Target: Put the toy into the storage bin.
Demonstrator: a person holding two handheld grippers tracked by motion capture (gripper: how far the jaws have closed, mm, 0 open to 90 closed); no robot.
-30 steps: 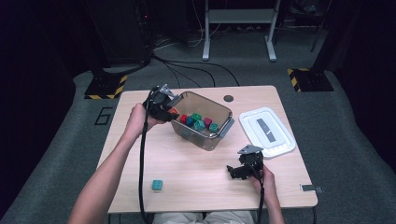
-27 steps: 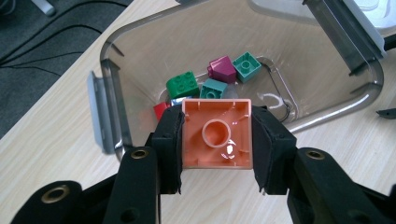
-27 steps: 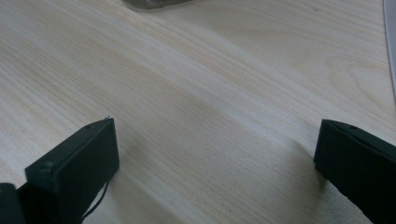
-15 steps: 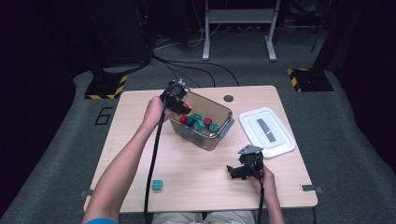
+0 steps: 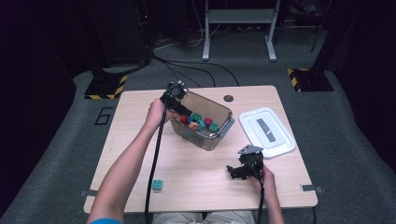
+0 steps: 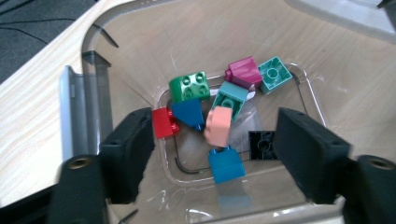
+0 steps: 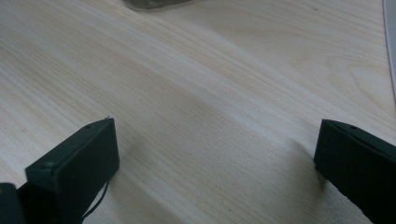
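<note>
Clear glossy plastic bin [image 6: 93,65]; smooth plastic bricks [image 6: 189,86]; matt pale wood table [image 7: 210,93].

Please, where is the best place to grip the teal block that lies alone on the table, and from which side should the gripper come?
Probably from straight above, jaws closing on two opposite flat side walls of the teal block. It sits flat with its studs up, so the sides are the even faces, and the table around it looks bare, leaving room for both jaws. The left gripper, open above the clear bin, is on its side of the table.
</note>
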